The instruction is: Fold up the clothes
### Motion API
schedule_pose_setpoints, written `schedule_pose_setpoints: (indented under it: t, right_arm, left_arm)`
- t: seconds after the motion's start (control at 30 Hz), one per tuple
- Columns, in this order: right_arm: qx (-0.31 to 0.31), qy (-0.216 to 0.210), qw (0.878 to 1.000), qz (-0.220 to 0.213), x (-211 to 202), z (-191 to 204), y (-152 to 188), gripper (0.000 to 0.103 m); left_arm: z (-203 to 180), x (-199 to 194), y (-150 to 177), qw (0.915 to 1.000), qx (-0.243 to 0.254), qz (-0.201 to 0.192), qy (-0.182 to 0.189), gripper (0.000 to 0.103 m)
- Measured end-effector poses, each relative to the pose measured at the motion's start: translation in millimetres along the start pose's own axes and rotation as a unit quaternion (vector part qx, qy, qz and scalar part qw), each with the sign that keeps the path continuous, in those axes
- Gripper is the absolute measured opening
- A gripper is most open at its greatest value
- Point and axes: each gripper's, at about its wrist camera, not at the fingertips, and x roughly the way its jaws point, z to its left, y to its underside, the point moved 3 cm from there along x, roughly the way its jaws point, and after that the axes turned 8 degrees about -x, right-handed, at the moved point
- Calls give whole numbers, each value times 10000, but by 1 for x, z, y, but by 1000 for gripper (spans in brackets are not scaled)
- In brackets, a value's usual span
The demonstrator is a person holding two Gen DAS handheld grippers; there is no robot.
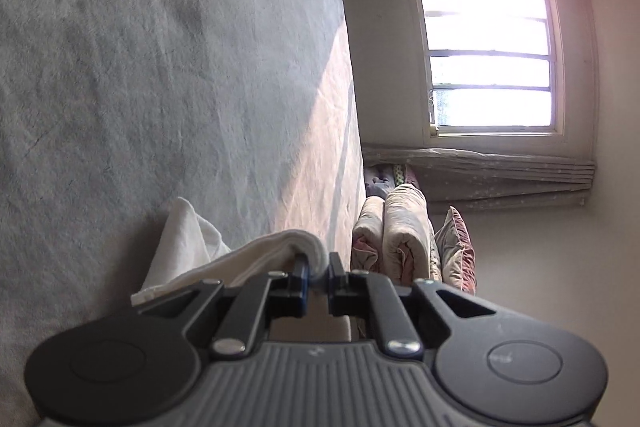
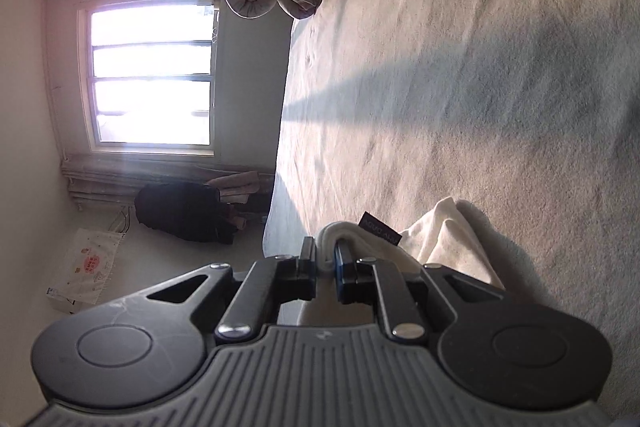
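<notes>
Sunlit bedroom, with a wide bed (image 1: 160, 67) under a pale grey sheet filling most of both wrist views and a bright barred window (image 1: 488, 55) beyond its far edge.

We hold a gripper in each hand. Our left gripper (image 1: 318, 263) is clamped on a thick rolled edge of a white garment (image 1: 188, 247), and our right gripper (image 2: 328, 253) is pinched on another bunched edge of the same white cloth. Between and behind the two tools the garment hangs and drapes down toward the sheet, close to the near edge of the bed.

Outward from the tools, folded quilts (image 1: 400, 235) and a pillow (image 1: 456, 251) are stacked at one end of the bed. Off the bed, a dark bag (image 2: 180, 211) and a printed white packet (image 2: 88, 263) rest by the wall under the window, with curtains (image 1: 480, 179) drawn to either side.

We judge that a fold is under way. To do it well, we should keep both grips firm, carry the two edges level with each other so the cloth stays taut between them, and lay it flat on a bare stretch of sheet before letting go.

A small dark tag (image 2: 382, 229) is sewn near the right grip. Its pale lettering is upside down and too blurred to read surely. The packet's red print is also unreadable.
</notes>
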Motion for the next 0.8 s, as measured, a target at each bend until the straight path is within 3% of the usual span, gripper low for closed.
schedule_pose_setpoints:
  t: [0.13,0.2,0.23,0.3,0.4,0.43,0.47,0.57,0.6,0.67,0.73,0.77,0.8]
  right_arm:
    - [-45,-27,10000,61,12,-13,-3,18]
    - [-129,-39,9999,77,15,-16,-5,21]
    - [-209,-68,9997,64,14,-17,-5,31]
    - [-460,-110,9989,-41,10,-13,-6,51]
    - [-1155,-23,9931,-190,4,-1,-4,52]
    - [-1532,118,9879,-227,3,5,-3,52]
    - [-1906,258,9810,-265,3,11,-1,52]
    - [-3458,943,9329,-353,14,29,18,52]
    - [-3696,1002,9232,-318,17,30,25,52]
    - [-4133,1099,9036,-241,25,32,38,52]
    - [-4624,1317,8763,-311,38,31,50,52]
    - [-4872,1448,8605,-355,43,31,57,52]
    - [-5073,1666,8447,-382,50,26,61,51]
  left_arm:
    - [6,16,-8,9994,287,-23,-175,11]
    - [7,17,-11,9984,514,-45,-228,26]
    - [7,17,-12,9977,629,-56,-253,36]
    - [5,14,-14,9949,959,-153,-263,46]
    - [0,9,-16,9871,1525,-259,-425,58]
    - [-3,9,-16,9801,1859,-377,-594,59]
    - [-6,9,-17,9711,2204,-502,-770,59]
    - [-8,11,-18,9448,2955,-737,-1210,59]
    - [-7,14,-22,9400,3079,-725,-1278,59]
    - [2,18,-27,9400,3106,-635,-1257,58]
    - [11,23,-29,9406,3121,-554,-1219,57]
    - [15,25,-28,9369,3227,-592,-1208,56]
    - [17,26,-23,9280,3448,-671,-1245,52]
